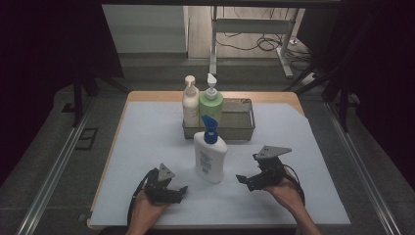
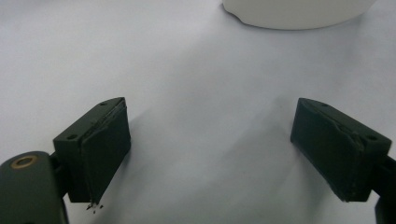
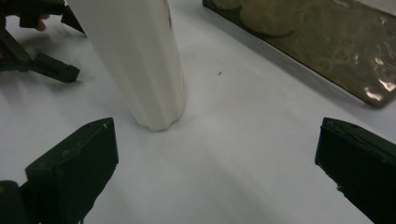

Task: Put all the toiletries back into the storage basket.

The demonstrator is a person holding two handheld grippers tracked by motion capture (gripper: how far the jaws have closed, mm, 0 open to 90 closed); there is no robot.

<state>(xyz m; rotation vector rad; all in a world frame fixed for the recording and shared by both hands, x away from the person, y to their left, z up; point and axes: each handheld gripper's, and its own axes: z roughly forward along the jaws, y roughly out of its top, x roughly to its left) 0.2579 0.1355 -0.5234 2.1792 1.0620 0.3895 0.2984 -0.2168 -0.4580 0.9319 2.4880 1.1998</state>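
White plastic, the pump bottle (image 1: 210, 155) stands upright between our two spread, empty grippers, left (image 1: 177, 191) and right (image 1: 243, 180), just before the metal tray (image 1: 243, 132), so we should clamp its flat sides squarely, low down.

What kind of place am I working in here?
Probably a lab or test workspace, not a home: a wooden table covered with a white sheet stands between black curtains, with loose cables on the floor beyond it and metal rails alongside.
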